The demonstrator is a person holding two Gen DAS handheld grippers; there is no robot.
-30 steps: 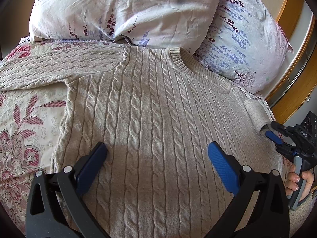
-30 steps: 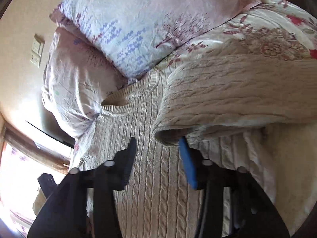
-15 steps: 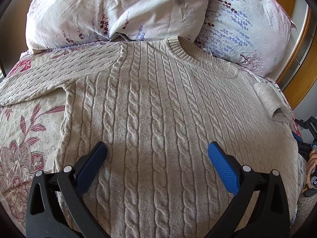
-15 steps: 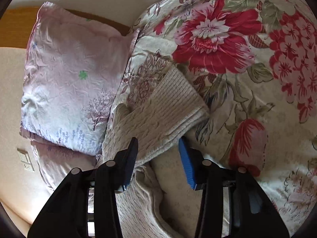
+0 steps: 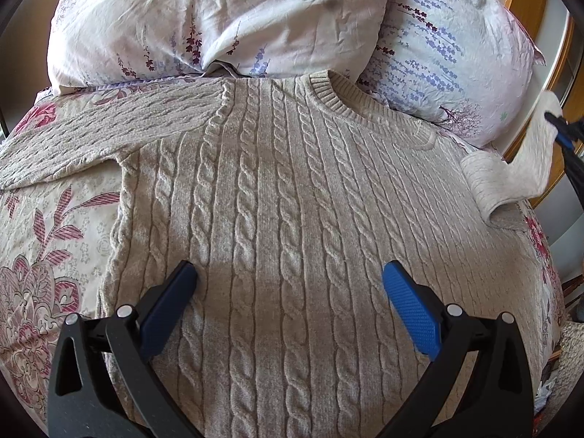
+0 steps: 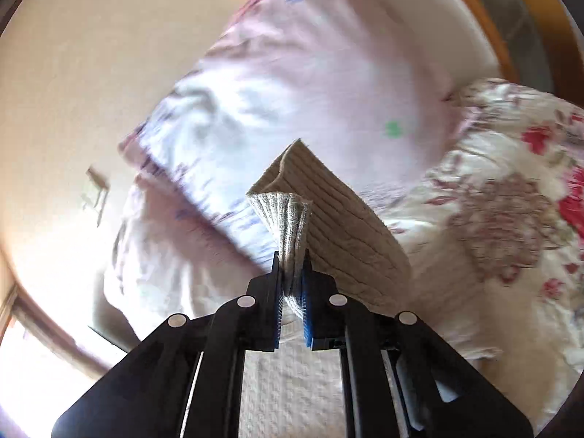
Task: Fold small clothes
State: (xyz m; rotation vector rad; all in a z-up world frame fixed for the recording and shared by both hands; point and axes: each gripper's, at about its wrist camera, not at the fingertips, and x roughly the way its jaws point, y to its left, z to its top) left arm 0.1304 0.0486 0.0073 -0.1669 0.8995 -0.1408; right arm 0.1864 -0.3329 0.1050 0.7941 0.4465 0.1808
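Right gripper [image 6: 292, 284] is clamping the sweater's cuff [image 6: 283, 215] so I'm lifting that sleeve, probably to fold inward. Left gripper [image 5: 290, 284] is hovering apart over the sweater [image 5: 277, 197], lying flat on the bed [image 5: 47, 252].

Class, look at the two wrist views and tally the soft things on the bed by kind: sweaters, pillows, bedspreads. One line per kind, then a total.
Sweaters: 1, the beige cable-knit sweater
Pillows: 2, the left pillow and the right pillow
Bedspreads: 1, the floral bedspread
Total: 4
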